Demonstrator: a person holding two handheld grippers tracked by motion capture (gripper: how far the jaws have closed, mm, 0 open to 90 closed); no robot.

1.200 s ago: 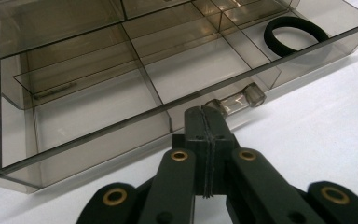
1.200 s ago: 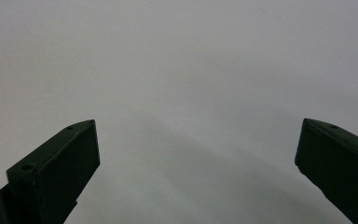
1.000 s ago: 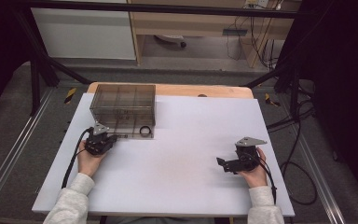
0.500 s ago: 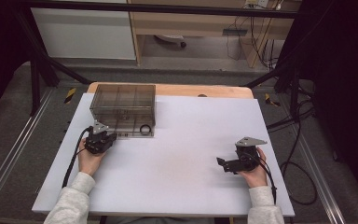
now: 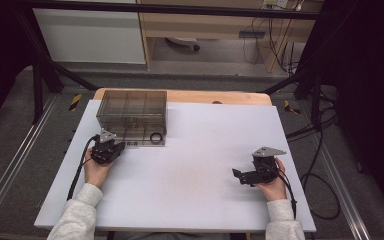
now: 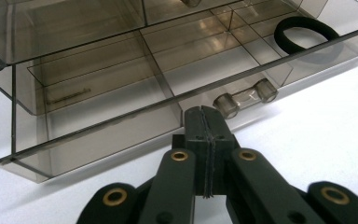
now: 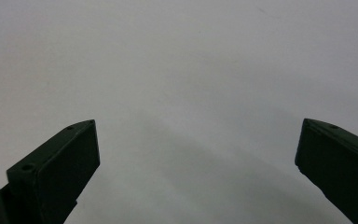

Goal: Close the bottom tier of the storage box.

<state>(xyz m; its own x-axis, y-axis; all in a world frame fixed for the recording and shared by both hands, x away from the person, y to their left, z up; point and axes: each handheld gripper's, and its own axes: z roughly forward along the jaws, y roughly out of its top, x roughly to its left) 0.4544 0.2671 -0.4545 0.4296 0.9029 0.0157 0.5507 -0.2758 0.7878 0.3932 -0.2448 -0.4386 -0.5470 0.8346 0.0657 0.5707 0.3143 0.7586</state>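
A smoky clear drawer box [image 5: 132, 107] stands at the table's back left. Its lowest drawer [image 6: 98, 116] is pulled out and has several compartments. A black ring [image 5: 156, 138] lies in the drawer's right compartment, also seen as the black ring [image 6: 305, 35] in the left gripper view. My left gripper [image 5: 116, 147] is shut with nothing between its jaws. Its tips [image 6: 205, 112] sit just in front of the drawer's clear bar handle [image 6: 245, 98], slightly to its left. My right gripper [image 5: 237, 175] is held low over the white board at the right, open and empty [image 7: 196, 140].
The white board [image 5: 190, 170] covers a wooden table [image 5: 215, 97] whose far edge shows behind it. Metal rails run along the floor on both sides. Cables [image 5: 320, 150] lie on the floor to the right, and one trails from each gripper.
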